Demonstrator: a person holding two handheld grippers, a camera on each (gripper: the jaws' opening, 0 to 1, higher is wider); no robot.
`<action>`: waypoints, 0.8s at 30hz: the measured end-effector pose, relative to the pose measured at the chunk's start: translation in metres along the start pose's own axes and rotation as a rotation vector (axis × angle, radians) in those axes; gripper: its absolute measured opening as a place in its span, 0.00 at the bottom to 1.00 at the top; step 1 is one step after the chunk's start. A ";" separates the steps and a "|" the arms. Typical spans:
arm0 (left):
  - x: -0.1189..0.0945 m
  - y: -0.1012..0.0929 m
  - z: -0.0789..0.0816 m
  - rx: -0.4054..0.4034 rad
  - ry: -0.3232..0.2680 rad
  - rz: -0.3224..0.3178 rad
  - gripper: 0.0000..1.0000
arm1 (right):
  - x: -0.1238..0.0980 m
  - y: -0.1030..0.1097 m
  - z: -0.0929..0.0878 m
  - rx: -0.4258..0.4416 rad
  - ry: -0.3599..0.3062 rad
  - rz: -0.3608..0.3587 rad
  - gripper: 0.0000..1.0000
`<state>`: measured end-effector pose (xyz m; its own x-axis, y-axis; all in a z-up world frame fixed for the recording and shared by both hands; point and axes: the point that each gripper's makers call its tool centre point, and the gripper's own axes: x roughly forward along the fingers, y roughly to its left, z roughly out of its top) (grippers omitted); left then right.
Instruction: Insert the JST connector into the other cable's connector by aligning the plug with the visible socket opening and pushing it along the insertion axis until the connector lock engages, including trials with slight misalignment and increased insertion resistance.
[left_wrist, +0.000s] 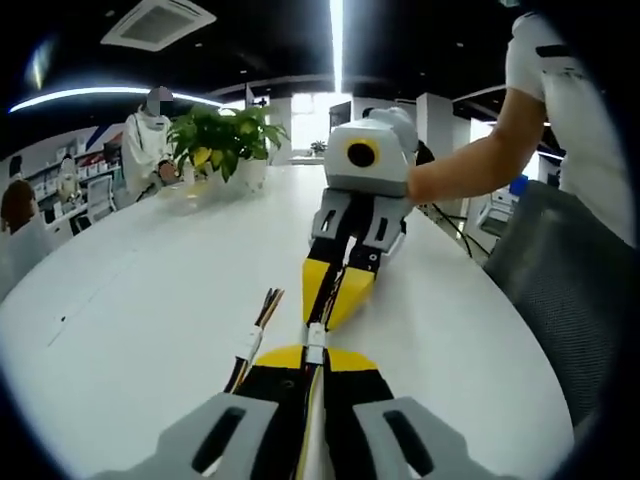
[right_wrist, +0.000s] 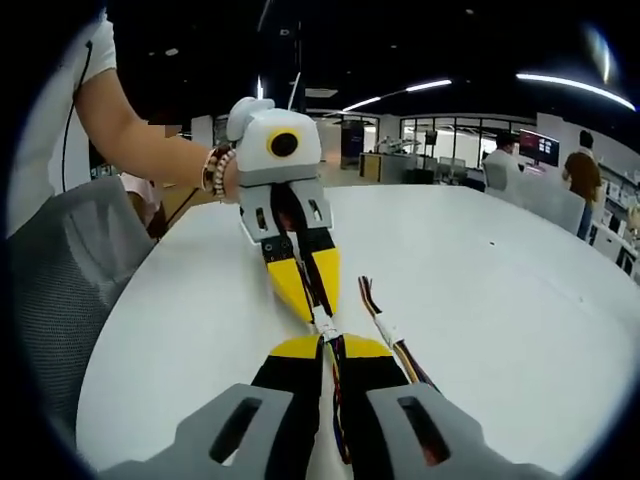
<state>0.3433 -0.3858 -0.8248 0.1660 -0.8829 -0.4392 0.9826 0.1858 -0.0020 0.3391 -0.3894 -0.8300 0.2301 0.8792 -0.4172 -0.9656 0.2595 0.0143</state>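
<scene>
Facing each other over the white table (left_wrist: 120, 330), the two grippers met tip to tip. In the left gripper view, the left gripper (left_wrist: 313, 362) had its yellow-tipped jaws closed on a cable, with the white JST connector (left_wrist: 315, 334) sitting just past their tips, touching the jaws of the right gripper (left_wrist: 335, 300), which were pinched on the mating cable. A second cable (left_wrist: 257, 335) with a white connector lay loose on the table just beside them. The right gripper view showed the same joint (right_wrist: 325, 325) between both sets of closed jaws. A potted plant (left_wrist: 222, 140) stood well away.
</scene>
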 end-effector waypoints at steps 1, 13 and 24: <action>0.001 0.001 -0.002 -0.003 0.002 -0.004 0.00 | 0.001 -0.001 -0.002 0.002 0.001 0.002 0.02; 0.011 0.012 -0.017 -0.032 0.012 -0.018 0.00 | 0.011 -0.010 -0.015 0.041 0.005 0.003 0.02; 0.008 0.011 -0.017 -0.029 0.022 -0.009 0.00 | 0.007 -0.011 -0.012 -0.009 0.001 0.001 0.03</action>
<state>0.3540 -0.3833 -0.8429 0.1550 -0.8751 -0.4584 0.9811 0.1907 -0.0322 0.3502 -0.3908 -0.8440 0.2287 0.8791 -0.4182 -0.9670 0.2546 0.0064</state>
